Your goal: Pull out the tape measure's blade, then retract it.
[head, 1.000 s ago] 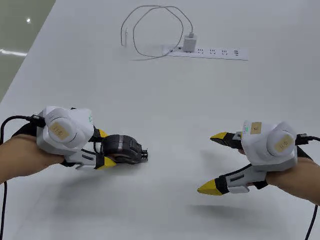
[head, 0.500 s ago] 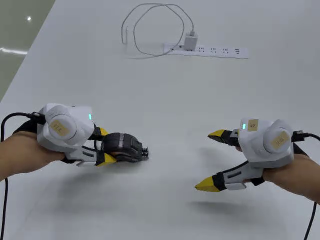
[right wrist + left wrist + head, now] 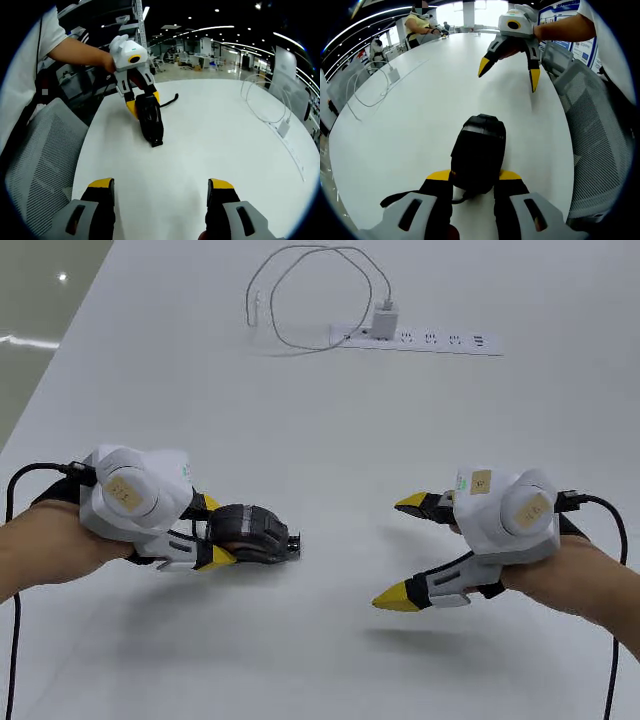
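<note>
Your left gripper (image 3: 214,531) pinches the one tape measure (image 3: 252,532) at left; your right gripper (image 3: 401,551), jaws spread, hovers well apart at right.

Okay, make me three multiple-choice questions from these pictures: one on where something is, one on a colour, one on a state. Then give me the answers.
1. Where does the power strip lie on the table?
A) at the far side, beyond both grippers
B) between the two grippers
C) at the near edge, by the person's arms

2. What colour are the fingertips of the right gripper?
A) red
B) green
C) yellow

3. What state is the left gripper in?
A) open and empty
B) shut on the tape measure
C) shut on nothing

Answers:
1. A, since the head view shows the strip well beyond both grippers.
2. C, since both tips show yellow in the head view and the right gripper view.
3. B, since the left gripper view shows its jaws closed against the sides of the black case.
</note>
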A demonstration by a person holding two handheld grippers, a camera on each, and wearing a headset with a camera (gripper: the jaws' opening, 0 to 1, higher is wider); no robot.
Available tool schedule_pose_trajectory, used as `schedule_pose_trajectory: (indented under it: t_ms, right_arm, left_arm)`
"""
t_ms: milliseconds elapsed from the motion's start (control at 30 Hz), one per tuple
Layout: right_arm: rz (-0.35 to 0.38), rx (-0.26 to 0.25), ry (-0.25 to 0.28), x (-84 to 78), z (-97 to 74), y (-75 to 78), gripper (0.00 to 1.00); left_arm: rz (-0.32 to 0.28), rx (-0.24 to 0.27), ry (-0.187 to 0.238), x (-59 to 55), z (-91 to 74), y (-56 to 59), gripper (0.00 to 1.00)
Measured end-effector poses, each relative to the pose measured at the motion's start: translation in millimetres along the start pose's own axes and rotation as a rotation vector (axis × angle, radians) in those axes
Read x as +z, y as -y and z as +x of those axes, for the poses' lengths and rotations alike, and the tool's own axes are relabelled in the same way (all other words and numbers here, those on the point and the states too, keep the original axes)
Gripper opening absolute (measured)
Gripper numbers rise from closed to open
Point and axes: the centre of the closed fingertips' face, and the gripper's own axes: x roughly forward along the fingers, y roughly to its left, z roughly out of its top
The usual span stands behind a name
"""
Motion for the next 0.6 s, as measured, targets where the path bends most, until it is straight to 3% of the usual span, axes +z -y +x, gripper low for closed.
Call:
schedule_pose_trajectory:
  t_ms: [600]
  right_arm:
    - [-0.063,0.04,0.025,14.9,36.7,-0.1,0.62]
  left_arm:
    - [-0.001,0.002,-0.011,-1.6,0.1,-0.5,0.26]
